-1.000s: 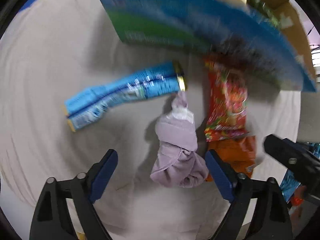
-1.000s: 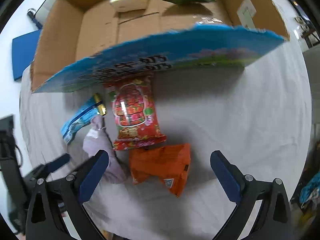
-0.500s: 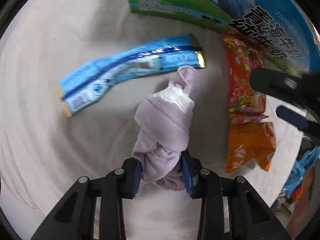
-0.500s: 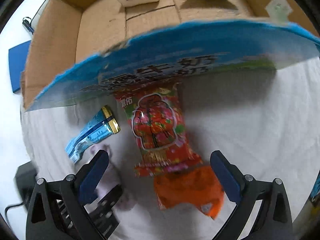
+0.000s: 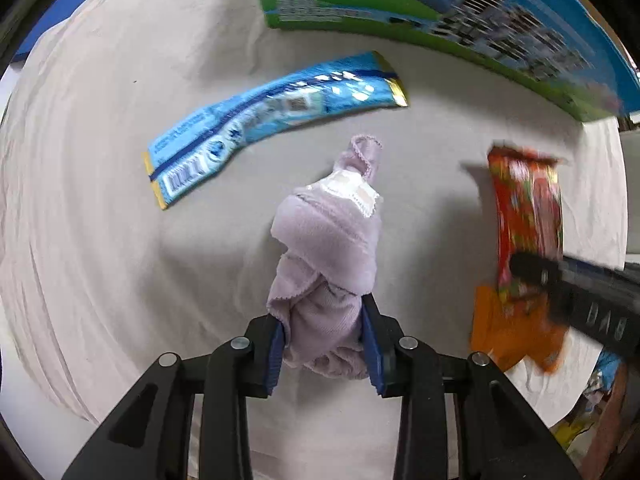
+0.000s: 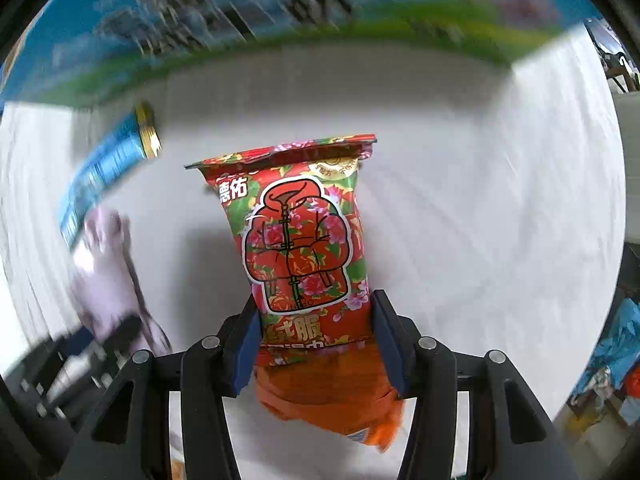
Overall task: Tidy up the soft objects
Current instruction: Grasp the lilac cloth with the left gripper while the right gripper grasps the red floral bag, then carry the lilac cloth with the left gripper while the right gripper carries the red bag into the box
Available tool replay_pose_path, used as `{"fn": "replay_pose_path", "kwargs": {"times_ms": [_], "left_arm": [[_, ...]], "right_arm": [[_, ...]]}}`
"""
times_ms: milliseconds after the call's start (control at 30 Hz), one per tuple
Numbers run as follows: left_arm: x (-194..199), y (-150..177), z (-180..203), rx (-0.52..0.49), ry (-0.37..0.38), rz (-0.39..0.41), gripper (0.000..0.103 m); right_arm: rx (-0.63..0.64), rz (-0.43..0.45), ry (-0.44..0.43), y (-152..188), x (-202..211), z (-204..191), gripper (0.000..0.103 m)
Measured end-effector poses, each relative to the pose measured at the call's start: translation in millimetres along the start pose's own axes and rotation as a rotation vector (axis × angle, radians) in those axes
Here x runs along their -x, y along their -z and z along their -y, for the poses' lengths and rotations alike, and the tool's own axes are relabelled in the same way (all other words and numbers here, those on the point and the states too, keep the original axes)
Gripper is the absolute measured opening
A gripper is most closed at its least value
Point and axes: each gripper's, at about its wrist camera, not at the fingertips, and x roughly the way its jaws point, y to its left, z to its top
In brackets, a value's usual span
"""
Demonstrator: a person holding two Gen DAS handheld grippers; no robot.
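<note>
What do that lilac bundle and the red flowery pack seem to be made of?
The lilac bundle looks like soft knitted fabric, matt, with a lace-like trim and limp folds; perhaps a garment. The red flowery pack looks like glossy printed plastic film: it shines and has a crimped top seam. What is inside cannot be seen.

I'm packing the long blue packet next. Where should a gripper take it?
Grip the blue packet across its narrow width near mid-length, coming straight down from above. It lies flat and slanted on the cloth, so turn the jaws square to its long axis.
</note>
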Motion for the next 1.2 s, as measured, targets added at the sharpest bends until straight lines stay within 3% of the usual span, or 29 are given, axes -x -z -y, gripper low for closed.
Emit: {"fn": "replay_pose_path", "kwargs": {"times_ms": [267,533,700,867,1200], "left_arm": [[-14.0,18.0,49.4,-0.074,-0.023,-0.023,0.033],[-29.4,26.7,66.7,-0.068,-0.027,-0.046,0.034],[-24.3,16.2,52.3,-0.057,-0.023,-0.045,0.034],[-28.3,7.8,34.0,-0.051,-0.019,-0.045,0.031],[14.1,16.5,36.4,-0.047,0.023,0.039,0.030]], "right_arm": [[0.030,-0.029,-0.024,16.5,-6.1,5.5,0.056],[0.012,-0.051,-0.021,-5.2,-19.7,6.9,0.061],[0.003,-0.039,0.014,-19.0,-20.4,7.4,0.060],[0.009,-0.030,0.029,-18.9,-20.0,4.8,0.052],[0.029,0.025,-0.012,13.2,16.6,6.9,0.050]]}}
